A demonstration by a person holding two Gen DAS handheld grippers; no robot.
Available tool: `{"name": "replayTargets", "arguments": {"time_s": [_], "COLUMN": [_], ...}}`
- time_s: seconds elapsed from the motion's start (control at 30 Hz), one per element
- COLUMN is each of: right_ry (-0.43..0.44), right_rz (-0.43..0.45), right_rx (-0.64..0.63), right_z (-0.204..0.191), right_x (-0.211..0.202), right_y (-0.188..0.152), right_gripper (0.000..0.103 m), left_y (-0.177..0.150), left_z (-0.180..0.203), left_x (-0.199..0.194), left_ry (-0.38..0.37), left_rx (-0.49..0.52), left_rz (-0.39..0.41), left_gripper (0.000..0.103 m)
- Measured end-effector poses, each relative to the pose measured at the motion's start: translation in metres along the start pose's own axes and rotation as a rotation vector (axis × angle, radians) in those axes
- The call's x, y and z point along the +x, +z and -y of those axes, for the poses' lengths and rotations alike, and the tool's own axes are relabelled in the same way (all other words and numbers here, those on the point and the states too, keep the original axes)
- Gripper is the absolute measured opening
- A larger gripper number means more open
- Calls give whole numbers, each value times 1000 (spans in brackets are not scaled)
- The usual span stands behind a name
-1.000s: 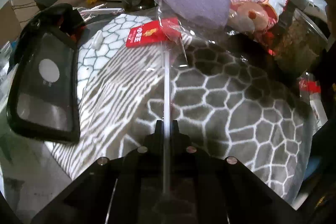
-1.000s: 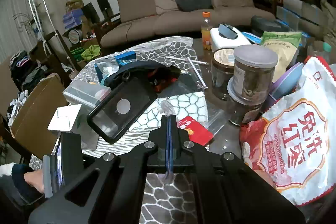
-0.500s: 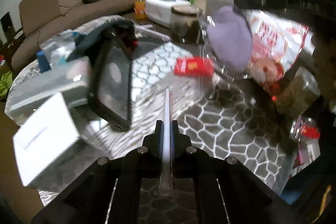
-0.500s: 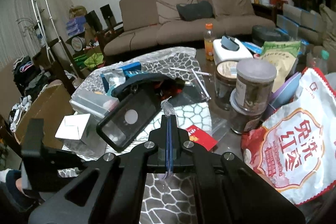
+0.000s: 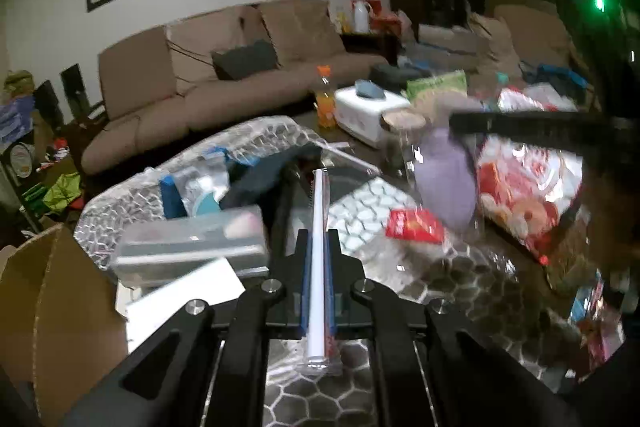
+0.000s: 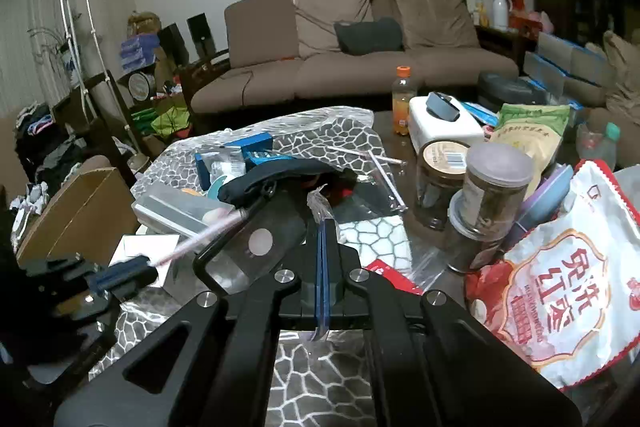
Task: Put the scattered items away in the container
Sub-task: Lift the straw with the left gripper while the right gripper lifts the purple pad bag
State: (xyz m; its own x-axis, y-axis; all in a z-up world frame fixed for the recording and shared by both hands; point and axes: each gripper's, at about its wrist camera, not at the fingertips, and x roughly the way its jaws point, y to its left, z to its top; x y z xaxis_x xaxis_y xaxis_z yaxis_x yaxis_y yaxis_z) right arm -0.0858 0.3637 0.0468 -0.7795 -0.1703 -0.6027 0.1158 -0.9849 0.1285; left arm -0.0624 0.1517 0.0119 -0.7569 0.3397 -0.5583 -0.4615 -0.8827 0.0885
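Nearest of all, the left gripper [image 5: 318, 247] has its fingers clenched on a white straw in a clear wrapper [image 5: 319, 259], which runs forward between them and juts out past the tips. Likewise the right gripper [image 6: 322, 259] has its fingers pinched tight on the edge of a clear plastic bag [image 6: 320, 203], whose crumpled corner stands up just beyond the tips. In the right wrist view the left gripper [image 6: 120, 277] shows at lower left with the straw [image 6: 200, 241] slanting up from it. Below both lies a sheet with a grey honeycomb pattern [image 6: 320, 367] on the worktop. Just past the fingers sit a black-framed pouch [image 6: 256, 239], a red packet [image 5: 414, 227] and a big bag of red dates [image 6: 568, 291]. At the left edge stands an open cardboard box [image 5: 52, 307]. Farther off are two jars [image 6: 492, 195], an orange drink bottle [image 6: 402, 99] and, across the room, a brown sofa [image 6: 360, 39].
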Motion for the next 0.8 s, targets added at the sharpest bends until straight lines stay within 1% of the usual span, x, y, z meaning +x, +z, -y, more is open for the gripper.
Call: {"name": "replayTargets", "arguments": {"time_s": [0.2, 0.33, 0.4, 0.53, 0.63, 0.8], "right_ry": [-47, -47, -63, -93, -92, -107], "right_rz": [8, 31, 54, 136, 200, 327], "right_rx": [-32, -22, -27, -35, -32, -67], "right_z": [-21, -30, -34, -46, -55, -77], "right_x": [-4, -12, -18, -40, -56, -83], "right_y": [4, 8, 12, 22, 30, 40], "right_gripper": [1, 1, 1, 1, 1, 1], "left_y": [17, 27, 31, 36, 39, 44], "left_z": [-15, -25, -30, -40, -47, -58], "left_x": [-29, -52, -64, -85, -100, -125], "left_ry": [40, 85, 111, 157, 191, 246], "left_rx": [-34, -58, -78, -111, -135, -174], "left_rz": [94, 173, 215, 288, 341, 428], "left_gripper": [6, 6, 6, 6, 6, 6]}}
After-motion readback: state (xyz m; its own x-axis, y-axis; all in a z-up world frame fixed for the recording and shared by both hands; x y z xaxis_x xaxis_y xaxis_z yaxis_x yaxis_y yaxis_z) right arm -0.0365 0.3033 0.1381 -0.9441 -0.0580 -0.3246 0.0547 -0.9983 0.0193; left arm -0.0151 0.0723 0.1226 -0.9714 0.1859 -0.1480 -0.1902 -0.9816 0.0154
